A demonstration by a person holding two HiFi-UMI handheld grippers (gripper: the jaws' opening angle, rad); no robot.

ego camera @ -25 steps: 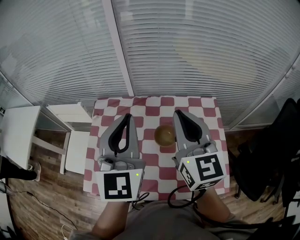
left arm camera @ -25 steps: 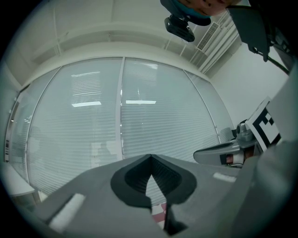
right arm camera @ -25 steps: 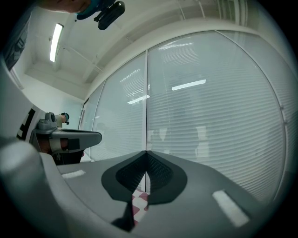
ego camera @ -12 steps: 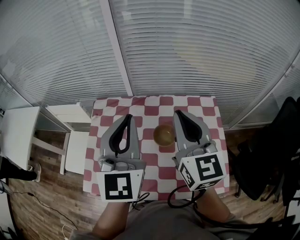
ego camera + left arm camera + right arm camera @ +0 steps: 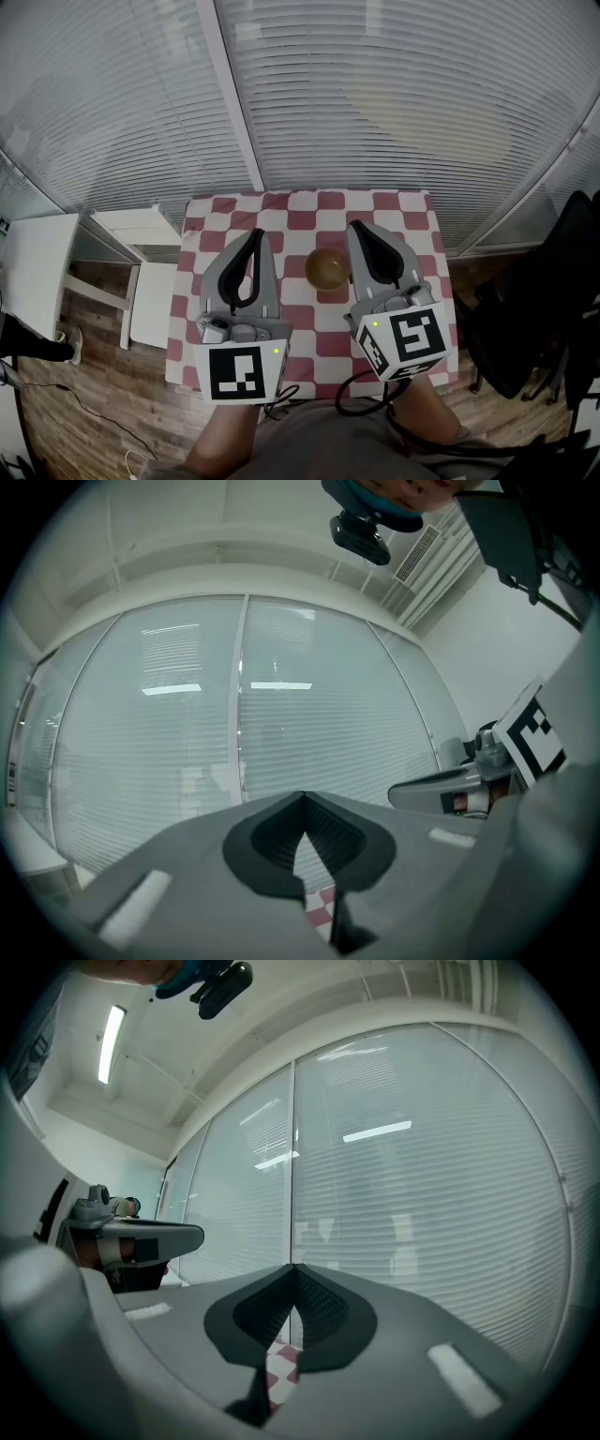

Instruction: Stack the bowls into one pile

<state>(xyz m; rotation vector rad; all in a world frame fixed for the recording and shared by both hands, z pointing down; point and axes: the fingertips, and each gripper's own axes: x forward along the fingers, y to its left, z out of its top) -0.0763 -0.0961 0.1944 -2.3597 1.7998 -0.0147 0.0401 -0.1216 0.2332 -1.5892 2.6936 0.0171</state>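
Left hand-held gripper (image 5: 254,232) and right hand-held gripper (image 5: 356,226), jaws together, flank bowl (image 5: 326,270)

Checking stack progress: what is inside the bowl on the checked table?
The bowl shows only a plain brownish hollow, nothing loose in it. Whether more bowls are nested beneath it cannot be told from above. It stands on the checked cloth.

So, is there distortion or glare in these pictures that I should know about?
Head view: the wide lens bends the blinds into curves; light is even, the bowl shows clearly. Left gripper view: dark round corners, lamp reflections on the window. Right gripper view: same dark corners, a bright ceiling lamp at upper left.
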